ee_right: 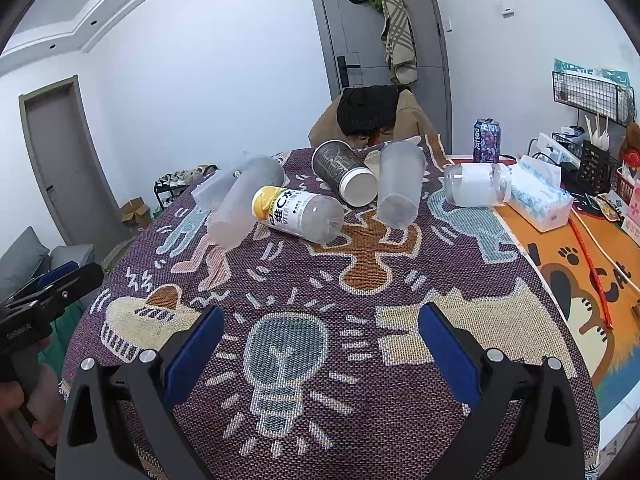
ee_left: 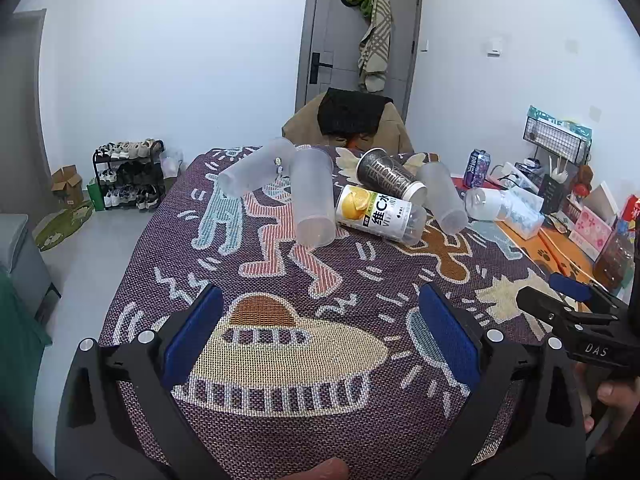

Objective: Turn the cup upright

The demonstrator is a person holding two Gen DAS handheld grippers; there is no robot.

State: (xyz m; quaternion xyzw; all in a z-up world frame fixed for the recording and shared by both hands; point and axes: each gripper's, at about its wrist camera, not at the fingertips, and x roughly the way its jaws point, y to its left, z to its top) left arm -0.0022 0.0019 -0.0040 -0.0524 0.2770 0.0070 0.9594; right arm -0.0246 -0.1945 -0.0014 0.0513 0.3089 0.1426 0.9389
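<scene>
Several cups lie on their sides at the far part of the patterned tablecloth [ee_left: 280, 280]: two frosted cups [ee_left: 312, 196] [ee_left: 256, 172], a lemon-label clear cup [ee_left: 380, 214], a black cup with a white base [ee_left: 390, 176], another frosted cup [ee_left: 444, 196] and a clear one [ee_left: 496, 202]. In the right wrist view they show as the lemon cup [ee_right: 298, 214], black cup [ee_right: 344, 176], frosted cups [ee_right: 400, 184] [ee_right: 244, 200] and clear cup [ee_right: 476, 184]. My left gripper [ee_left: 320, 332] is open and empty, well short of the cups. My right gripper [ee_right: 320, 348] is open and empty too.
A chair draped with clothes [ee_left: 352, 120] stands behind the table. A soda can [ee_right: 487, 140], tissue pack [ee_right: 540, 196], wire rack [ee_right: 592, 96] and boxes crowd the right side on an orange mat [ee_right: 560, 264]. A shoe rack [ee_left: 128, 172] stands on the floor at left.
</scene>
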